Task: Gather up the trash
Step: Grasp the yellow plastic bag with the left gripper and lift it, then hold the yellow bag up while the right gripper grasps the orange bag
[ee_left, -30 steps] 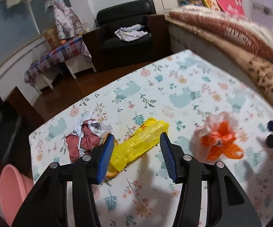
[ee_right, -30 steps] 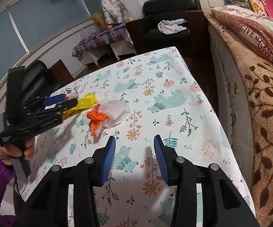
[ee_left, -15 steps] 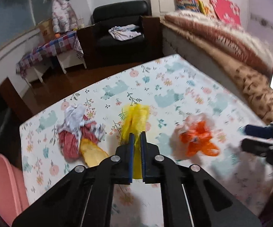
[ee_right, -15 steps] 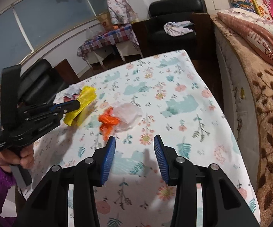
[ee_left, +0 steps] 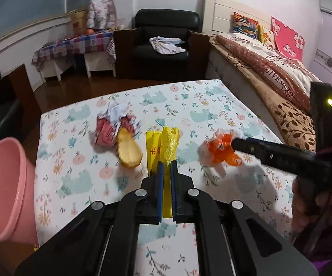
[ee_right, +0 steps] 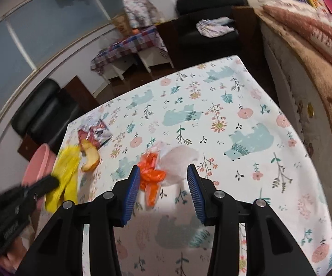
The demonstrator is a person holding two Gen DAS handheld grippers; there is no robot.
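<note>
My left gripper is shut on a yellow plastic bag and holds it above the floral table. The bag also shows in the right wrist view, hanging near the table's left edge. My right gripper is open, its jaws on either side of an orange and clear plastic bag, which also shows in the left wrist view. A crumpled red and white wrapper and a yellow peel lie on the table.
A pink bin stands at the table's left edge, also in the right wrist view. A bed runs along the right side. A black armchair and a checkered side table stand behind.
My left gripper closed on the yellow bag and lifted it back toward the near left. My right gripper moved forward to straddle the orange bag.
</note>
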